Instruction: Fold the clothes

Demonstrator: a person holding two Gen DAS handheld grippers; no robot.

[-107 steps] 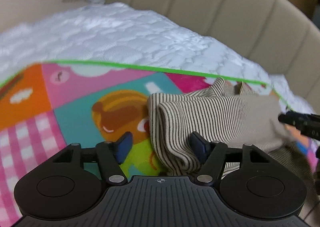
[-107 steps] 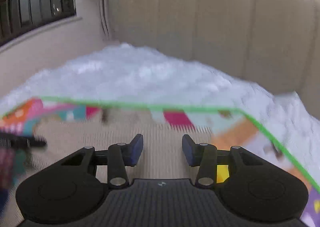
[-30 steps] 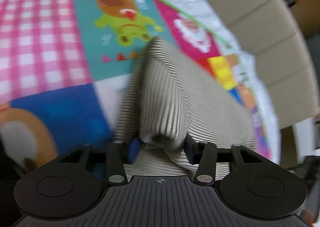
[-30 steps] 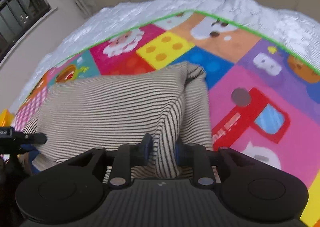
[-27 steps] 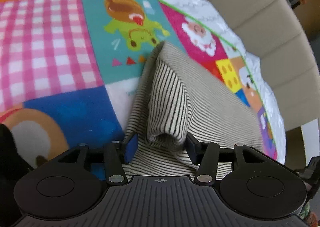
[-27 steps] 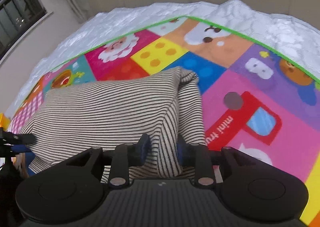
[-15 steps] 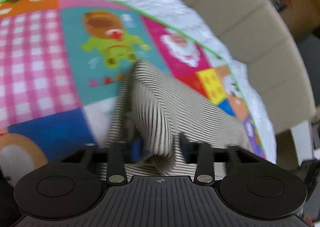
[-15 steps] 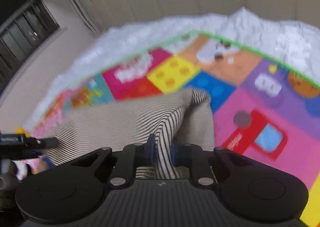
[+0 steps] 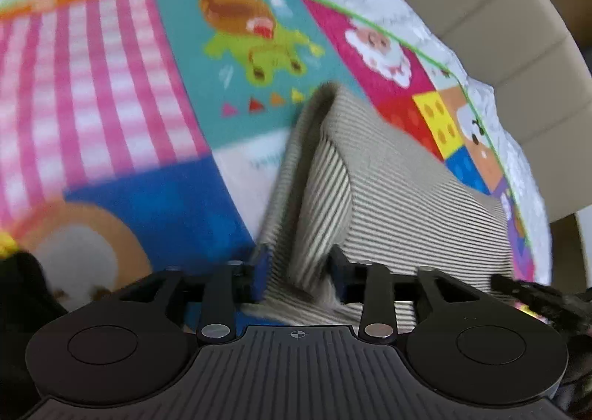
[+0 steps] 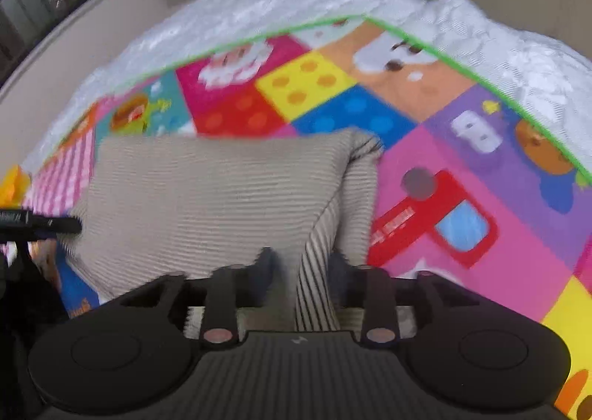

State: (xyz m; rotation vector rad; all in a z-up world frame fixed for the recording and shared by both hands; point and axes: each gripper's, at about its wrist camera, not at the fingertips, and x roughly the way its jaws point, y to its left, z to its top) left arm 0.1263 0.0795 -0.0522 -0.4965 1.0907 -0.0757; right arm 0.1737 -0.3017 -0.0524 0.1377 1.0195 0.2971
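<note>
Both my left gripper (image 9: 299,268) and right gripper (image 10: 299,266) clamp near corners of the soft, light brown-and-cream striped knit garment (image 10: 207,190) draped on the colourful patchwork play mat (image 10: 462,168); corners grip best.

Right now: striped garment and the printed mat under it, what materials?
Striped garment: soft knit, probably cotton jersey; fine beige-and-dark stripes, drapes limply where both grippers pinch it. Printed mat: smooth, flat, bright cartoon panels with green edging; looks like foam or coated fabric, cannot tell which.
</note>
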